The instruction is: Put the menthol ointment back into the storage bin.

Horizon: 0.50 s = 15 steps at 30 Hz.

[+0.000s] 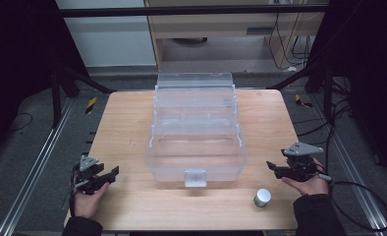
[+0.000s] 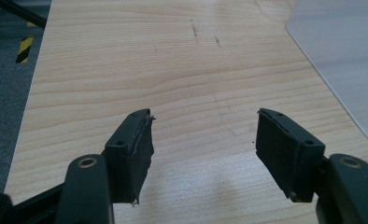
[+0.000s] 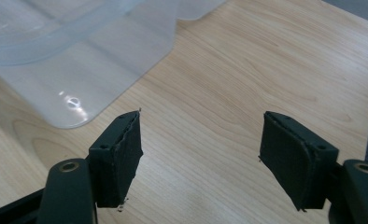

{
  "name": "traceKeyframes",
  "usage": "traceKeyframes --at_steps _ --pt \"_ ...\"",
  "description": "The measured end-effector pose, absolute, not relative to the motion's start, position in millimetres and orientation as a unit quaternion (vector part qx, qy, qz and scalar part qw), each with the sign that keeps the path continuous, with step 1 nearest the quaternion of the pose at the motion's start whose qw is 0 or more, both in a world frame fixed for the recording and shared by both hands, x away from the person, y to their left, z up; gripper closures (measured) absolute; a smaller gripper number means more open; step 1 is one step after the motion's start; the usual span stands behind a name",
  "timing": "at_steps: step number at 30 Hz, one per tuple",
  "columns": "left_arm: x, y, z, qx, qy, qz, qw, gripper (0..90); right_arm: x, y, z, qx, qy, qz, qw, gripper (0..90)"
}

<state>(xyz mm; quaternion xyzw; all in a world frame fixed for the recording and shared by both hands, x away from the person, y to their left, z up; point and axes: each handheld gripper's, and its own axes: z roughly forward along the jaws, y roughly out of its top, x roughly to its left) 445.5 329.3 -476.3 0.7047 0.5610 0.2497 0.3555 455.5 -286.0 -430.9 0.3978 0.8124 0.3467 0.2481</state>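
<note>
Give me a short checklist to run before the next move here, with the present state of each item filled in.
1. Left gripper open with nothing between the jaws: ok.
2. Right gripper open with nothing between the jaws: ok.
3. Clear plastic box open, its lid tilted back at the far side: ok.
4. Small white-capped jar upright on the table, in front of the box's right corner: ok.
5. Bare table between the right gripper and the jar: ok.
6. Lower bin of the box free to take the jar: cannot tell, the clear walls blur what lies inside.
</note>
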Motion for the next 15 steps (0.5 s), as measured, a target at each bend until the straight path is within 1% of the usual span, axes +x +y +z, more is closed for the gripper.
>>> traceKeyframes --at_steps 1,4,12,13,15 --pt "446 329 -476 0.705 0.561 0.250 0.356 36.2 455 -286 -431 0.398 0.812 0.347 0.248 28.6" --pt "446 328 -478 0.707 0.560 0.248 0.353 36.3 458 -278 -421 0.371 0.840 0.332 0.217 27.1" --pt "446 326 -478 0.711 0.557 0.246 0.352 36.3 458 -264 -400 0.321 0.874 0.308 0.198 26.4" --pt "446 326 -478 0.711 0.556 0.245 0.353 36.3 456 -260 -393 0.304 0.885 0.299 0.186 26.3" --pt "446 326 -478 0.712 0.556 0.245 0.352 36.3 455 -257 -389 0.294 0.891 0.295 0.178 26.6"
